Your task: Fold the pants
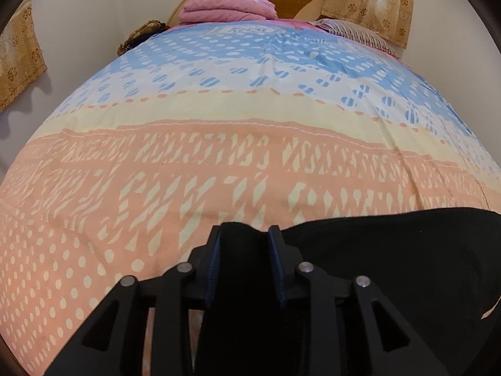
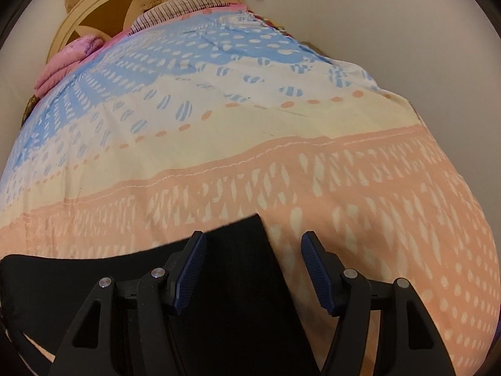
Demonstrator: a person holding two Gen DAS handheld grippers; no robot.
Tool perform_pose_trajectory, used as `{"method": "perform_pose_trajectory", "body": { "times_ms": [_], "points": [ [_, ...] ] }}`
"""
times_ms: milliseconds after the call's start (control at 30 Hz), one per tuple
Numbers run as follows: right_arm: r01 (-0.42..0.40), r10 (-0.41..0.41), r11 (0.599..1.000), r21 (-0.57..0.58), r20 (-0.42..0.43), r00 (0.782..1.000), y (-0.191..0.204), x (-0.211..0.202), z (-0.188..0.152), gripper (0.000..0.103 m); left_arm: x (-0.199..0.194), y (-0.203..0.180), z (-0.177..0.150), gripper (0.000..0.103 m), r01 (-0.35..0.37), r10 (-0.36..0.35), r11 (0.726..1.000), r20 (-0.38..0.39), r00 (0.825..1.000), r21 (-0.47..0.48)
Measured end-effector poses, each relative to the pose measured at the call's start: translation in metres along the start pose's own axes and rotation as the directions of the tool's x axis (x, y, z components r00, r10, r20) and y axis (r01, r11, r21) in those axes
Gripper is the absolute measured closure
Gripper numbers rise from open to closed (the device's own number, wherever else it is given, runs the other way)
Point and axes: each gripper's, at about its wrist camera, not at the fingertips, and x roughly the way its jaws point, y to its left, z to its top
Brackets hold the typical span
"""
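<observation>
The black pants (image 1: 391,266) are lying across the bottom of both frames on the patterned bedspread (image 1: 219,163). The left gripper (image 1: 244,241), angled steeply down, is pinching a raised fold of them narrowly. The right gripper (image 2: 253,244), likewise tilted down, is hanging wide over the cloth's corner at lower centre, and should probably be closing on that edge squarely so both ends lift evenly.

Matt black cloth pants (image 1: 391,260); smooth printed cotton bedspread (image 1: 219,156).

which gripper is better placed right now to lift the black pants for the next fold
Left, probably. The left gripper has a bunched fold of the black fabric pants between its blue ribbed pads. The right gripper stands open over the pants' corner, gripping nothing.
</observation>
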Motion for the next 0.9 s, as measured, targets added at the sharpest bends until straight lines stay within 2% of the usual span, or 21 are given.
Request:
{"method": "perform_pose_trajectory", "body": {
  "times_ms": [33, 67, 100, 133, 200, 267, 500, 600, 733, 900],
  "points": [
    [-0.008, 0.008, 1.000, -0.005, -0.002, 1.000, 0.001, 0.001, 0.000, 0.039, 0.000, -0.002, 0.000, 0.072, 0.004, -0.004, 1.000, 0.000, 1.000, 0.011],
    [-0.025, 0.025, 1.000, -0.011, -0.002, 1.000, 0.002, 0.000, 0.000, 0.044, 0.000, -0.006, 0.001, 0.080, -0.002, 0.002, 0.999, 0.001, 1.000, 0.041],
    [-0.046, 0.046, 0.999, -0.021, -0.008, 0.999, 0.005, -0.001, -0.001, 0.072, 0.000, -0.009, 0.001, 0.085, -0.009, 0.008, 0.998, 0.003, 1.000, 0.064],
    [-0.046, 0.046, 0.998, -0.033, -0.011, 0.999, 0.008, -0.003, -0.001, 0.089, -0.002, -0.012, 0.002, 0.087, -0.015, 0.014, 0.996, 0.006, 1.000, 0.092],
    [-0.060, 0.060, 0.998, -0.035, 0.006, 0.998, 0.007, -0.010, -0.003, 0.096, -0.007, -0.017, 0.002, 0.088, -0.008, 0.004, 0.992, 0.031, 1.000, 0.122],
    [-0.066, 0.067, 0.997, -0.031, 0.034, 0.997, 0.006, -0.018, -0.006, 0.097, -0.014, -0.014, 0.003, 0.089, 0.047, -0.054, 0.993, 0.062, 0.997, 0.108],
    [-0.086, 0.090, 0.996, -0.036, 0.148, 0.985, 0.009, -0.057, -0.009, 0.098, -0.027, 0.001, 0.007, 0.090, 0.099, -0.101, 0.995, 0.094, 0.990, 0.034],
    [-0.082, 0.091, 0.995, -0.052, 0.190, 0.978, 0.011, -0.073, -0.011, 0.098, -0.037, 0.005, 0.005, 0.090, 0.150, -0.150, 0.989, 0.131, 0.980, 0.011],
    [-0.079, 0.097, 0.993, -0.082, 0.240, 0.966, 0.014, -0.092, -0.016, 0.098, -0.043, 0.005, 0.005, 0.090, 0.171, -0.170, 0.985, 0.143, 0.975, 0.006],
    [-0.131, 0.149, 0.988, -0.078, 0.300, 0.942, 0.006, -0.116, -0.030, 0.098, -0.055, 0.010, 0.004, 0.090, 0.209, -0.204, 0.978, 0.178, 0.963, -0.010]
  ]
}}
